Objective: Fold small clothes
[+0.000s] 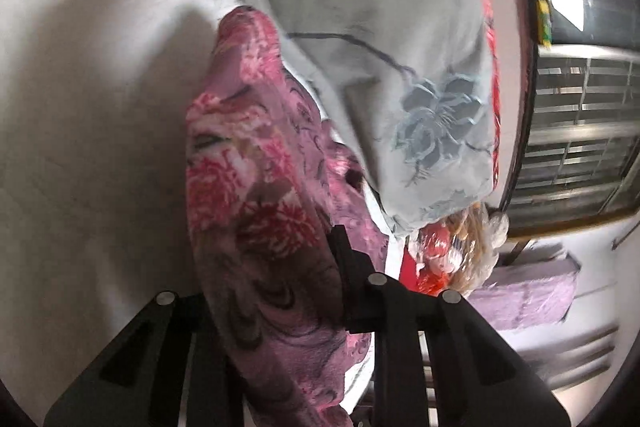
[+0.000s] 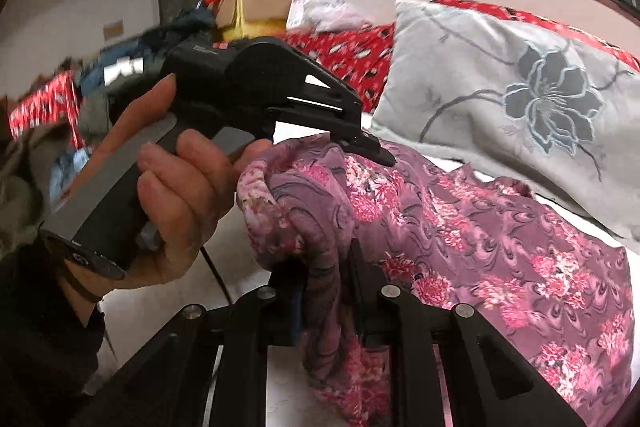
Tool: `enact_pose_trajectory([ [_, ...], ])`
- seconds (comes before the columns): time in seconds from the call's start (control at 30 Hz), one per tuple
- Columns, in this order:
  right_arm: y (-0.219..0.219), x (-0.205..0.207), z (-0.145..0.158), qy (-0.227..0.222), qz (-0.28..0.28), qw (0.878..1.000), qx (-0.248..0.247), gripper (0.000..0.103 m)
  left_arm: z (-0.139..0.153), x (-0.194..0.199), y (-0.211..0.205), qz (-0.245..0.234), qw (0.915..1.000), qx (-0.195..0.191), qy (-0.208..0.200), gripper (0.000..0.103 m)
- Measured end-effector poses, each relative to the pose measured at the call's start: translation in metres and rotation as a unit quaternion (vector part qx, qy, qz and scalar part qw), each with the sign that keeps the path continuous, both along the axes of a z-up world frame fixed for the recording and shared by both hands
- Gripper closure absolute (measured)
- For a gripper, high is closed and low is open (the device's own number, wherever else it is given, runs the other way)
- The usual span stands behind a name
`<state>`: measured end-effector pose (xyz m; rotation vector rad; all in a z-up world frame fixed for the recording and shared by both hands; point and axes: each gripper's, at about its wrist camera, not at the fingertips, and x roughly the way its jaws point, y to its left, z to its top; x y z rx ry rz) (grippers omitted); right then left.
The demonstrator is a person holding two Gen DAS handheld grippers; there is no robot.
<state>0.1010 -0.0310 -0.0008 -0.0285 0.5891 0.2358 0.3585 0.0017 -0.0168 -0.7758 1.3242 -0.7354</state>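
Garment (image 2: 460, 227) pinched in both tools, left (image 2: 372, 147) and right (image 2: 324, 267).

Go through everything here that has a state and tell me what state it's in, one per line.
Left gripper: shut on the floral garment.
Right gripper: shut on the floral garment.
Floral garment: bunched at both grips, rest spread over the bed.
Grey pillow: lying on the bed behind the garment.
Left hand: wrapped around the left gripper's handle.
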Motion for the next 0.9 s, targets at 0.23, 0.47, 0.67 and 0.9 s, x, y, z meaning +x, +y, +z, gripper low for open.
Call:
enact_pose_trajectory([
  [0.23, -0.04, -0.031, 0.025, -0.026, -0.034, 0.997, 0.058, 0.086, 0.049, -0.025, -0.056, -0.034, 0.9982, 0.033, -0.036, 0.083],
  [0.47, -0.108, -0.067, 0.032, -0.032, -0.095, 0.986, 0.13, 0.086, 0.067, -0.062, -0.144, -0.09, 0.9915, 0.07, -0.064, 0.083],
  [0.67, -0.171, -0.09, 0.021, -0.022, -0.151, 0.968, 0.201, 0.086, 0.055, -0.079, -0.221, -0.135, 0.982, 0.111, -0.071, 0.084],
  [0.9, -0.245, -0.1, -0.033, 0.035, -0.219, 0.911, 0.347, 0.086, 0.054, -0.09, -0.238, -0.15, 0.9781, 0.11, -0.094, 0.064],
])
